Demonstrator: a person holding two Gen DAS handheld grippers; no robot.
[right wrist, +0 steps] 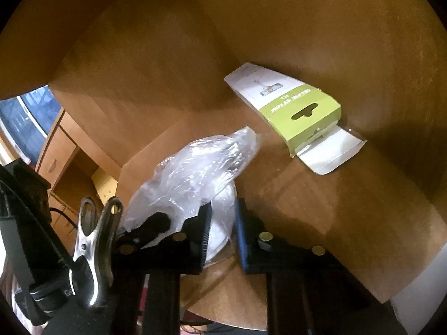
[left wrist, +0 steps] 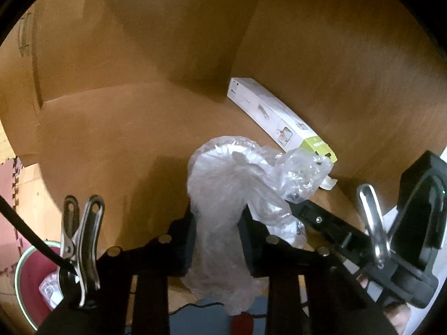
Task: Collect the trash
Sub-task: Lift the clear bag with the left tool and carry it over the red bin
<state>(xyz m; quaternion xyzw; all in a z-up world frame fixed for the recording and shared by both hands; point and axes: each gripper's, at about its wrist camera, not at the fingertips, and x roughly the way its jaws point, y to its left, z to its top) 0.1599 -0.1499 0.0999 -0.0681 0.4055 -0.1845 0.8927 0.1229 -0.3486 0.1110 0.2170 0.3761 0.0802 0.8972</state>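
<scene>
One plastic bag (left wrist: 223, 195), one white-green box (left wrist: 279, 117)

Inside a brown cardboard box (right wrist: 279, 42), the right hand-held gripper (right wrist: 222, 223) at six o'clock pinches a crumpled clear plastic bag (right wrist: 195, 164) between its pads. At two o'clock, a white-and-green carton (right wrist: 290, 103) lies against the wall, flap open.

Dim, warm light over everything. At 9 o'clock in the right wrist view stands a wooden desk with drawers (right wrist: 57, 150), a blue-lit window (right wrist: 25, 117) above it — in the left wrist view, pink foam floor mat (left wrist: 11, 184) at 9 o'clock.
</scene>
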